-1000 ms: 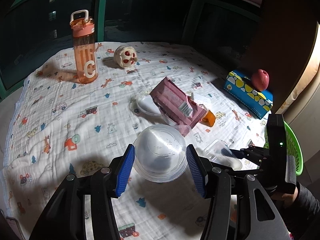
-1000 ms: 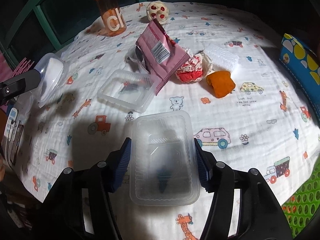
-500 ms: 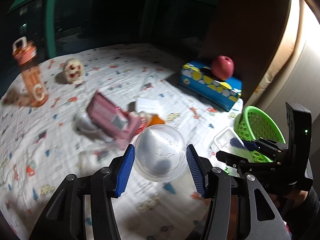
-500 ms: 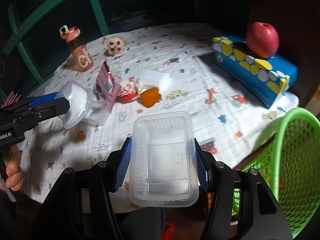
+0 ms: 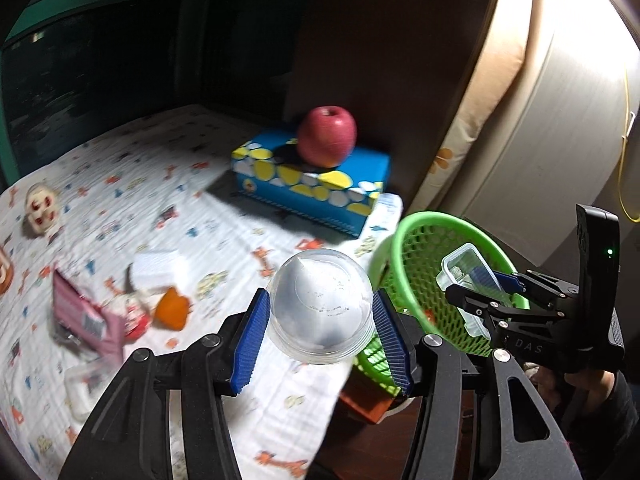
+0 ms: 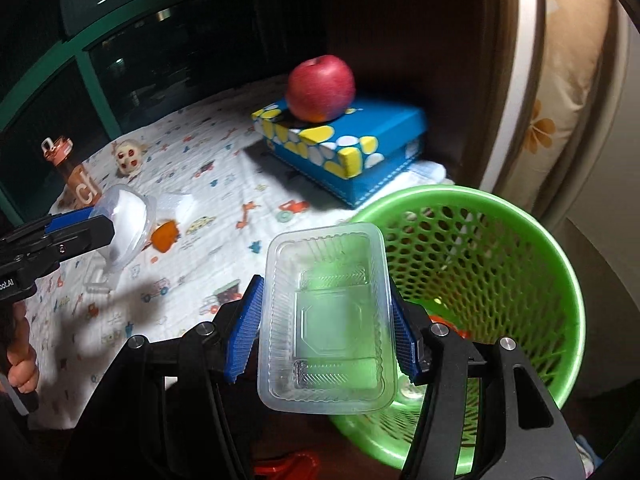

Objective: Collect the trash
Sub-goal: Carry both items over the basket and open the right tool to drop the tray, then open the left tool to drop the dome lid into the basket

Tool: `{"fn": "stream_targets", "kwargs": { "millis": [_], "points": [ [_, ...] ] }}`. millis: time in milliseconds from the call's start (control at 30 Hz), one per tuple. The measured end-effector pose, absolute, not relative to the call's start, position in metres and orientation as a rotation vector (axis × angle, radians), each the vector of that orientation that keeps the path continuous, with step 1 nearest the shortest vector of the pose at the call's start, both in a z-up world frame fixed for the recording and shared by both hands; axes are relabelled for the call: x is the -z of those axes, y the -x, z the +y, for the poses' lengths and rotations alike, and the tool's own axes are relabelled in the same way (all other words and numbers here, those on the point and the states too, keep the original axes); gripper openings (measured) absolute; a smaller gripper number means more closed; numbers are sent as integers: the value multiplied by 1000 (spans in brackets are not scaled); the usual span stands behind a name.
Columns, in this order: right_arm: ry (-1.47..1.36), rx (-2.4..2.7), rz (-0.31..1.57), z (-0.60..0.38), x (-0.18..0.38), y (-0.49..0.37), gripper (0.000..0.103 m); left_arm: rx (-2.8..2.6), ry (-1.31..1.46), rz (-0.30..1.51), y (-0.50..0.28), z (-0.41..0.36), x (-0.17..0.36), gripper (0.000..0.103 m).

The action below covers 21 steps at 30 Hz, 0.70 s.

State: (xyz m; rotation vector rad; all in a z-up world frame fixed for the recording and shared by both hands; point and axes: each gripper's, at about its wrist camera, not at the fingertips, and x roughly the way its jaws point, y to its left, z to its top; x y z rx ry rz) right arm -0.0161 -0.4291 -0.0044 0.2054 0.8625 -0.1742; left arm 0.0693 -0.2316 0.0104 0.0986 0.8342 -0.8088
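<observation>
My left gripper point(image 5: 320, 340) is shut on a clear round plastic bowl point(image 5: 320, 306), held above the table's right edge beside the green mesh basket point(image 5: 416, 240). My right gripper point(image 6: 326, 332) is shut on a clear rectangular plastic tray point(image 6: 328, 316), held at the basket's point(image 6: 520, 248) near left rim. The right gripper with its tray point(image 5: 466, 276) shows over the basket in the left wrist view. The left gripper with its bowl point(image 6: 124, 228) shows at the left in the right wrist view.
A red apple point(image 5: 327, 136) sits on a blue spotted box point(image 5: 308, 188) at the table's far right. A pink wrapper point(image 5: 86, 320), an orange scrap point(image 5: 172, 308), a white packet point(image 5: 160, 266) and a skull toy point(image 5: 40, 208) lie on the printed cloth. An orange bottle point(image 6: 74, 176) stands far left.
Both grippers swung right from over the table toward the green basket, carrying the bowl and the tray. The right gripper's tray now sits over the basket's rim.
</observation>
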Motion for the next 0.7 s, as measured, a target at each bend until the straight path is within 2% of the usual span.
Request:
{"fn": "stream_targets", "kwargs": {
  "millis": [367, 500, 700],
  "points": [
    [-277, 340, 873, -501, 18, 50, 59, 914, -169, 825, -54, -301, -15, 52],
    [-311, 364, 866, -517, 22, 63, 69, 944, -186, 823, -49, -322, -17, 52],
    [-332, 388, 844, -528, 19, 78, 69, 984, -213, 830, -41, -351, -14, 52]
  ]
}}
